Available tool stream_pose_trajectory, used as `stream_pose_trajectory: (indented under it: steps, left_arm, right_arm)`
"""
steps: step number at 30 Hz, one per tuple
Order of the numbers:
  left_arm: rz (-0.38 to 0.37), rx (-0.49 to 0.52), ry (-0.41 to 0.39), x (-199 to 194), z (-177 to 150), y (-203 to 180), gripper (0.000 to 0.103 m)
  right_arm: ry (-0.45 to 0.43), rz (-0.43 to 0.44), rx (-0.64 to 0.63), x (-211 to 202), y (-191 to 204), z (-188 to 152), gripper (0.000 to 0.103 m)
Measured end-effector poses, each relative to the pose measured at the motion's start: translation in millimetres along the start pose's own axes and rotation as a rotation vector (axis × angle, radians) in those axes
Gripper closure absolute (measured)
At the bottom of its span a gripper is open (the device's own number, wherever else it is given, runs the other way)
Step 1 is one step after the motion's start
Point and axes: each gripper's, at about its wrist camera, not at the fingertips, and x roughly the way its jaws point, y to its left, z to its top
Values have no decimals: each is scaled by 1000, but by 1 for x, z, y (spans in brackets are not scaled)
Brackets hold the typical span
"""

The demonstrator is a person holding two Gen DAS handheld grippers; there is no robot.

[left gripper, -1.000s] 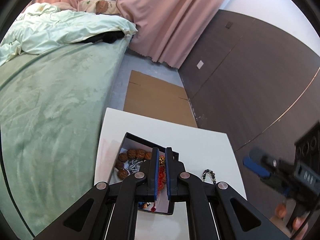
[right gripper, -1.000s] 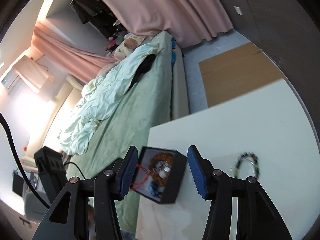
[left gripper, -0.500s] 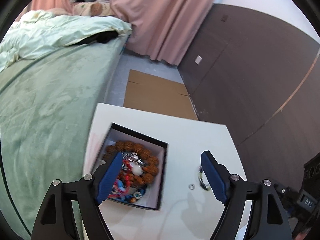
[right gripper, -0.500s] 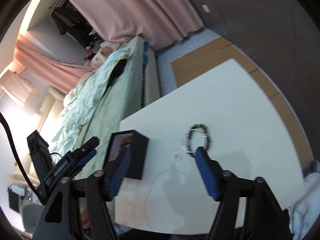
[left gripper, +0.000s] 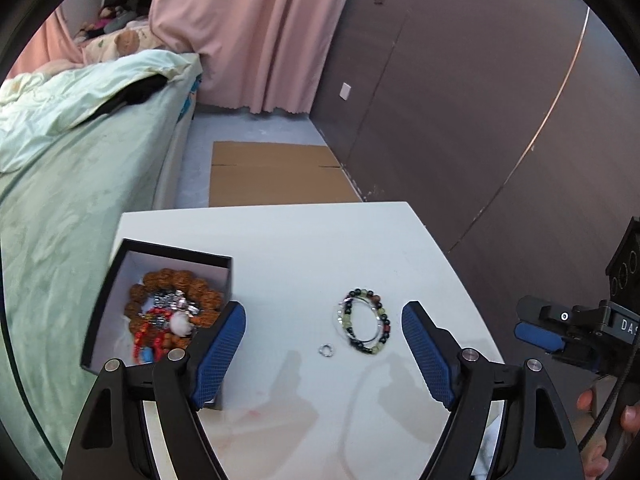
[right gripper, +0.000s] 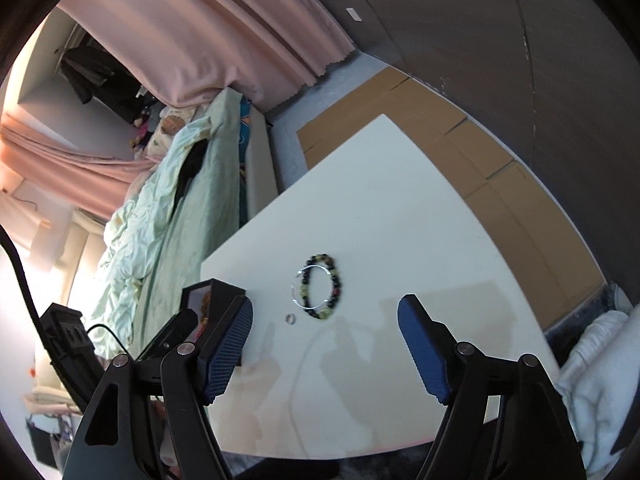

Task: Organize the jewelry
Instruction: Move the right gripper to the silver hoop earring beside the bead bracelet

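Note:
A black box (left gripper: 120,276) with a white lining stands at the left of the white table (left gripper: 304,240). It holds a brown bead bracelet (left gripper: 176,284), silver pieces and a red item. A dark and green bead bracelet with a thin silver bangle (left gripper: 364,320) lies on the table, and a small silver ring (left gripper: 326,350) lies beside it. My left gripper (left gripper: 324,344) is open and empty above the ring. My right gripper (right gripper: 326,344) is open and empty, above the table short of the bracelet (right gripper: 320,286) and ring (right gripper: 289,319). The box (right gripper: 208,292) shows at its left.
A green bed (left gripper: 72,168) runs along the table's left side. Flattened cardboard (left gripper: 276,176) lies on the floor beyond the table. A dark wall (left gripper: 480,100) stands at the right, with pink curtains (left gripper: 256,32) behind. White cloth (right gripper: 600,380) lies at the table's right corner.
My left gripper opened, let the red item go into the box, and drew back to the right over the ring. My right gripper swung right, off the box toward the bracelet.

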Motion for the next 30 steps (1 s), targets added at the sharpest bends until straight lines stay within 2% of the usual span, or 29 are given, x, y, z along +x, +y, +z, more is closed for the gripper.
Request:
stream_pose_trajectory:
  steps: [6,10,14,15,19,25,30]
  left_arm:
    - [-14,2,24,14,4,0,22]
    - [-24,2,52,24,5,-3,36]
    - [-4,67,111,41,4,-11,56]
    - [7,78,121,44,3,-12,58]
    - [25,114,175,57,-3,-13,61]
    - [54,222,220,70,-17,-27,61]
    - [92,255,293,89,-33,-26,69]
  right_arm:
    - [-13,9,48,-3,-15,11,28]
    - [-7,7,70,3,-20,18,27]
    - [-14,19,76,7,-19,26,28]
    - [-15,18,74,8,-19,27,28]
    - [1,19,61,15,-18,33,28]
    - [10,19,30,18,-14,39,28]
    - [41,-8,-17,26,-10,40,27]
